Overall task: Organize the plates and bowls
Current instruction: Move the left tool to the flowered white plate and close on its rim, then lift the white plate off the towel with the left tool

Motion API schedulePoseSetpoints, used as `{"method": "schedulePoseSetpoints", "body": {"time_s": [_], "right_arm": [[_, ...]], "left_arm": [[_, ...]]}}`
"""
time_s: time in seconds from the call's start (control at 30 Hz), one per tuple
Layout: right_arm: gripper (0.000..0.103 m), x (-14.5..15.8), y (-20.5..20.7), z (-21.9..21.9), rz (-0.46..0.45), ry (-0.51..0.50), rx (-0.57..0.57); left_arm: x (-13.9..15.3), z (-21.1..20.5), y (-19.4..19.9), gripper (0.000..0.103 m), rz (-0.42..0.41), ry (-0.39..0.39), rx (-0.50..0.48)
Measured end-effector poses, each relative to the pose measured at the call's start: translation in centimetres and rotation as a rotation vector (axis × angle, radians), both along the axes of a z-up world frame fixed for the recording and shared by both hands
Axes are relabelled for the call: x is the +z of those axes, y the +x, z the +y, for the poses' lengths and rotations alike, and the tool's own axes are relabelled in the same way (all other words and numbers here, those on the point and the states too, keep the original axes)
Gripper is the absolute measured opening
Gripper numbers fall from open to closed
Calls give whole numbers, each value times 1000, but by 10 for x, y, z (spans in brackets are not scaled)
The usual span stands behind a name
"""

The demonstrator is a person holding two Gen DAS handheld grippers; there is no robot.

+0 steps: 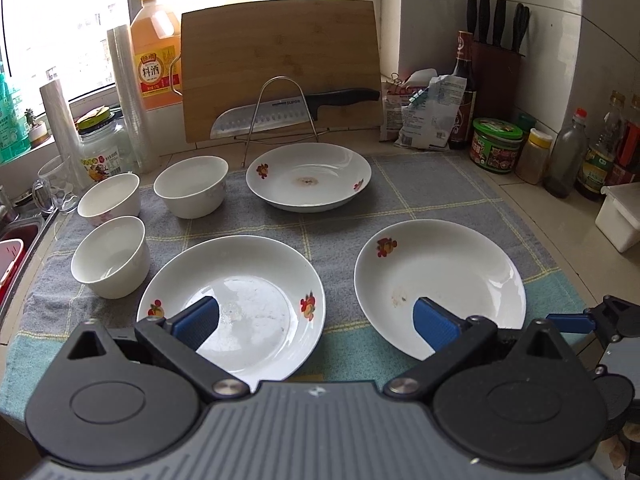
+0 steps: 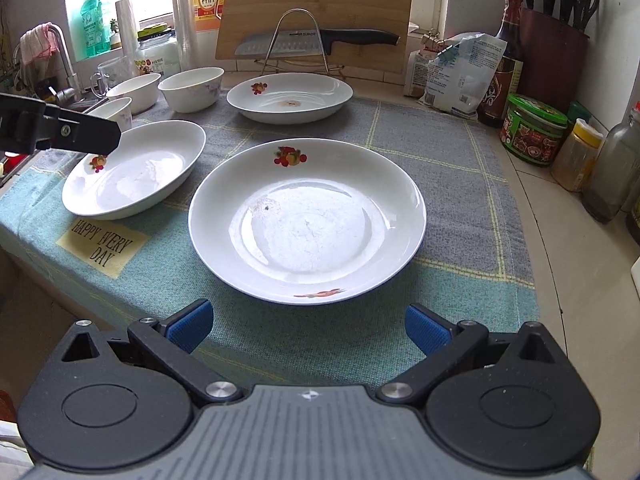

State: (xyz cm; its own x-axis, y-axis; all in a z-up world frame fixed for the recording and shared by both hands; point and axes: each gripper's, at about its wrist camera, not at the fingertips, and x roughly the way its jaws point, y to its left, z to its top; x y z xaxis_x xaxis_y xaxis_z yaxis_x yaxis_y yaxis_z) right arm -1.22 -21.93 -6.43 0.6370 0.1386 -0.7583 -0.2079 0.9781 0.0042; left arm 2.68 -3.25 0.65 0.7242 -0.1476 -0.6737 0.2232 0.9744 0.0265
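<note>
Three white plates with fruit prints lie on a checked cloth (image 1: 420,200): a near left plate (image 1: 248,288), a near right plate (image 1: 440,276) and a far plate (image 1: 308,176). Three white bowls (image 1: 114,256), (image 1: 110,198), (image 1: 191,186) stand at the left. My left gripper (image 1: 316,320) is open and empty, hovering above the gap between the two near plates. My right gripper (image 2: 308,326) is open and empty, just in front of the near right plate (image 2: 308,216). The left plate (image 2: 136,168), far plate (image 2: 290,96) and bowls (image 2: 192,88) also show there.
A cutting board (image 1: 280,68) and a knife (image 1: 296,110) on a wire rack stand at the back. Jars and bottles (image 1: 496,148) line the right side, with a knife block (image 1: 496,68) behind. A sink (image 1: 16,248) lies left. The left gripper's finger (image 2: 80,134) reaches over the left plate.
</note>
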Motion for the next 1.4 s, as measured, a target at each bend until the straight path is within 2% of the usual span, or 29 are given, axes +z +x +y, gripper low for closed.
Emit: {"method": "schedulePoseSetpoints", "body": {"time_s": [0.33,0.8,1.2,1.4], "right_arm": [[103,-26,16,-1,49,-11,-24],[103,-30,33,0,13,-23,13],[103,-31,32,-1,14,-22,4],[103,-31,31,2,12,-23,-34]], "left_arm": [[-10,-10,39,102,48,11,-97],[-29,-47,96,102,118,51,-304],[-67,-86,151,102,288,65,-544],[-82,-89,165,102,401,17,-658]]}}
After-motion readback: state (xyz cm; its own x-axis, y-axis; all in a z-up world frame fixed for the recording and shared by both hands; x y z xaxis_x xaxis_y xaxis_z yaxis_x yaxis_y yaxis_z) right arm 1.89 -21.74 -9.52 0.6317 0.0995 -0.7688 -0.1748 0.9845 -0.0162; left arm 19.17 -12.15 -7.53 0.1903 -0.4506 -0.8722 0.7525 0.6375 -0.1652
